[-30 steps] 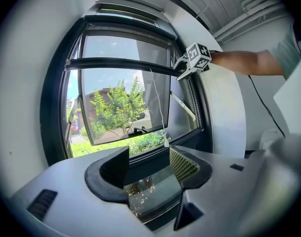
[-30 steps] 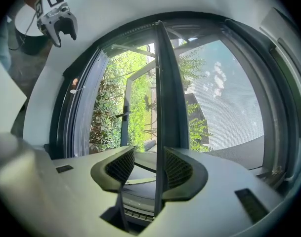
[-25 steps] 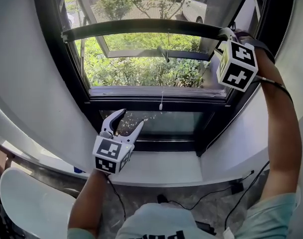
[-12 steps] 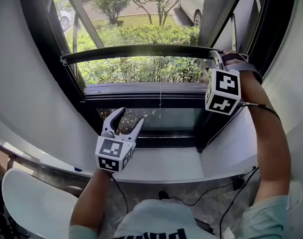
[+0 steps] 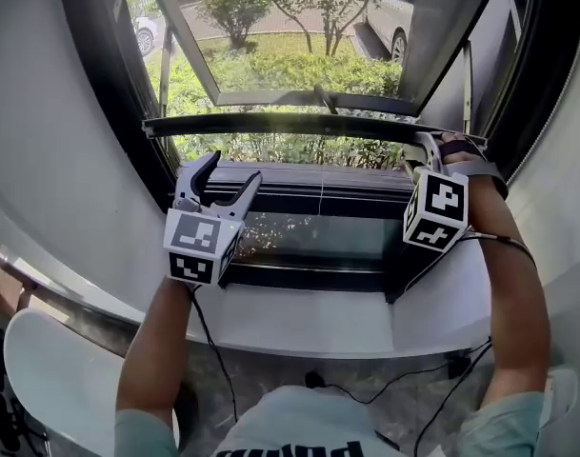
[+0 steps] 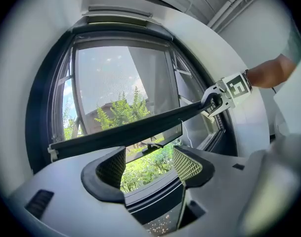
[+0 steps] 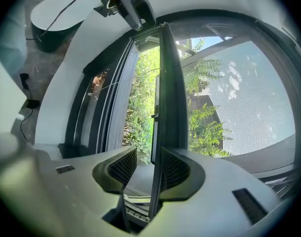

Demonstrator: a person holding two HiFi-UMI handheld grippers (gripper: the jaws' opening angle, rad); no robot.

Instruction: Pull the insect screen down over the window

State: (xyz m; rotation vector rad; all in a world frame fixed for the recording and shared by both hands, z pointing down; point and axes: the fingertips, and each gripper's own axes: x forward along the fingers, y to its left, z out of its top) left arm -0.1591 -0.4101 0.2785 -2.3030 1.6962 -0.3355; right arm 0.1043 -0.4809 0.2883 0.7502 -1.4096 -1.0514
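Screen bar (image 5: 290, 125) and right gripper (image 5: 425, 148) have come down.

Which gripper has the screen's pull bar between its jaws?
The right gripper, clamped on the pull bar; the left gripper is empty, its jaws having just opened wider.

The screen bar (image 5: 290, 125) and window frame (image 5: 99, 84) are black, the sill (image 5: 309, 317) white (shrubs (image 5: 299, 69) green).

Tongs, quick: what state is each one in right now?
Left tongs: open, just widened, nothing between them.
Right tongs: closed on the screen bar.
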